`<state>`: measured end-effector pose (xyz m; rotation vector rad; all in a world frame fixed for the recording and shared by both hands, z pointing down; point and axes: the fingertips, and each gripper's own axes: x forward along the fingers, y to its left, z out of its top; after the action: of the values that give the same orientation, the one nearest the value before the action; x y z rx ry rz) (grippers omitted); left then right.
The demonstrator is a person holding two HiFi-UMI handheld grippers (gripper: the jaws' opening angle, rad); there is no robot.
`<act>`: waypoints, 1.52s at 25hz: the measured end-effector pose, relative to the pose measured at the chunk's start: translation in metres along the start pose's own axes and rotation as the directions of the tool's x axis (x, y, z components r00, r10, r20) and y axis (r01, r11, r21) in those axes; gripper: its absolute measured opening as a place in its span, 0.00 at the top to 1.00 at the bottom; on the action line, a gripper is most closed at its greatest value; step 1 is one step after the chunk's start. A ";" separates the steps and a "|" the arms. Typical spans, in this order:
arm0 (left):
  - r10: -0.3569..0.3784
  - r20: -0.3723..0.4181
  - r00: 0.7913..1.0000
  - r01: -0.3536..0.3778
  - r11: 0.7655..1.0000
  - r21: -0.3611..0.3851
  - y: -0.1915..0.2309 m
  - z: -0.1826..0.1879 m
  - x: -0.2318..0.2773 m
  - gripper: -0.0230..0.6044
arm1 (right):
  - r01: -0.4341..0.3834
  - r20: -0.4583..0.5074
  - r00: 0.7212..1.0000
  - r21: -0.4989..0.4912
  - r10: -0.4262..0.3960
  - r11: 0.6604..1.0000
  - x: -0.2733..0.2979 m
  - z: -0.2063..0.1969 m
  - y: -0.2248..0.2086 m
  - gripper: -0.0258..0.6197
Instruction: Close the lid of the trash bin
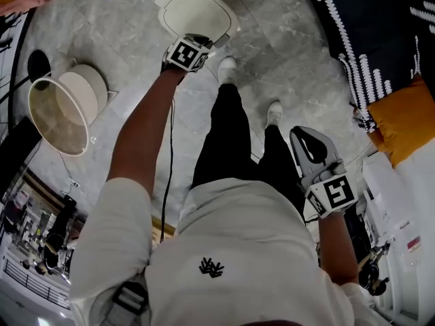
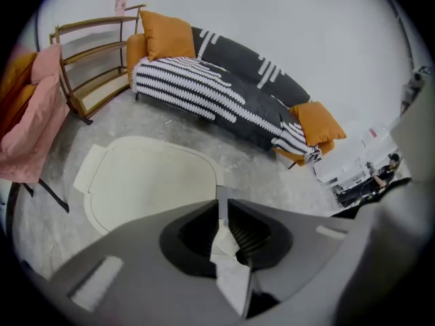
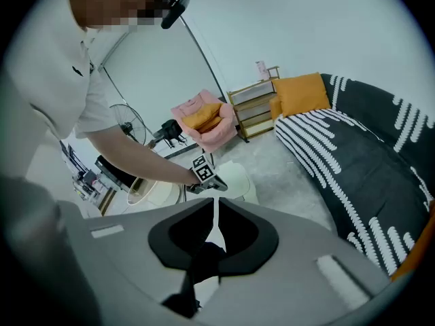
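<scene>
The cream trash bin (image 1: 197,12) stands on the grey marble floor at the top of the head view, its lid lying flat and shut. In the left gripper view that lid (image 2: 153,182) fills the floor just beyond the jaws, with its hinge tab at the left. My left gripper (image 1: 198,43) hangs above the bin's near edge, clear of the lid; its tips (image 2: 223,206) stand a narrow gap apart with nothing between them. My right gripper (image 1: 302,136) is held out to the right of the person's legs, jaws together and empty (image 3: 217,212). The bin (image 3: 238,178) also shows in the right gripper view, behind the left gripper.
A round white bin (image 1: 58,114) with its lid tipped up stands at the left. A black-and-white striped sofa (image 1: 380,26) with an orange cushion (image 1: 404,117) runs along the right. A wooden shelf (image 2: 95,66) and pink cloth (image 2: 34,114) stand beyond the bin. A cable (image 1: 170,155) trails by the legs.
</scene>
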<state>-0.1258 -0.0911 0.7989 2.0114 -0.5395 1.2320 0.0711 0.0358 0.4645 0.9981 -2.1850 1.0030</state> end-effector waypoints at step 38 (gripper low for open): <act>0.113 0.738 0.665 -0.090 0.993 -0.071 -0.561 0.048 -0.340 0.87 | -0.160 0.279 0.911 -0.442 0.305 0.883 -0.315 -0.085 0.032 0.95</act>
<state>0.1168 0.2411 0.2861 2.4475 -1.0592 0.3751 0.2432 0.2446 0.2789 0.7565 -2.7096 0.4425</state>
